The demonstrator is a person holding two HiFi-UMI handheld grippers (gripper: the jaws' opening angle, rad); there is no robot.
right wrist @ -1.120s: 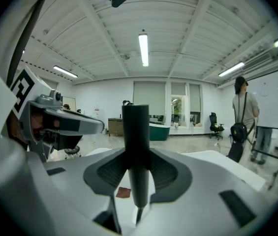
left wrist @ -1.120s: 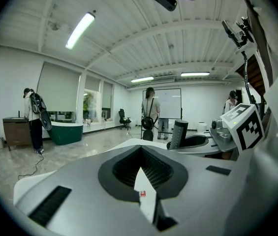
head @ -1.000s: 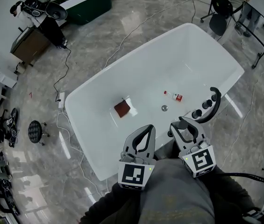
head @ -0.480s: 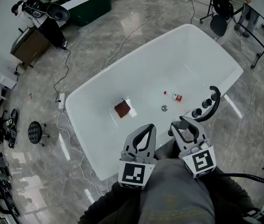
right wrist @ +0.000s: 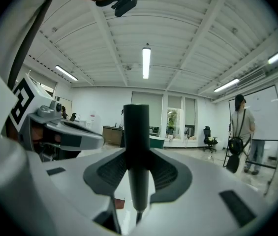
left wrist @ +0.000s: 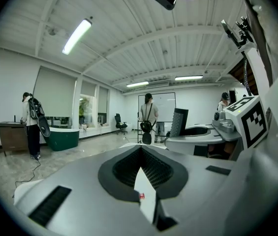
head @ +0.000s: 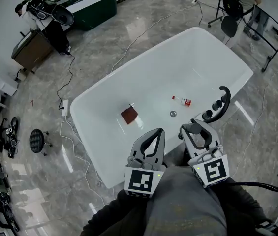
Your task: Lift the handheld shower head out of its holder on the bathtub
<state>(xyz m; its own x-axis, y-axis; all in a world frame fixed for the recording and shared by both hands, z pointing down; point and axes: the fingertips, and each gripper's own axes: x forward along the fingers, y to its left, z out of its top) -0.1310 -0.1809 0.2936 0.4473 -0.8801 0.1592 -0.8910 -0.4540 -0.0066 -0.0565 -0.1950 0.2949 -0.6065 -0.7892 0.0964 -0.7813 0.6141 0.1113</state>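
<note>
Now, shower head upright, in right tongs

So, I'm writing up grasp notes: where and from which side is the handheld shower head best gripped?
On the slim, round handle of the handheld shower head, which stands upright. Come in level from the person's side of the bathtub, fingers on either side, as the right gripper does.
</note>
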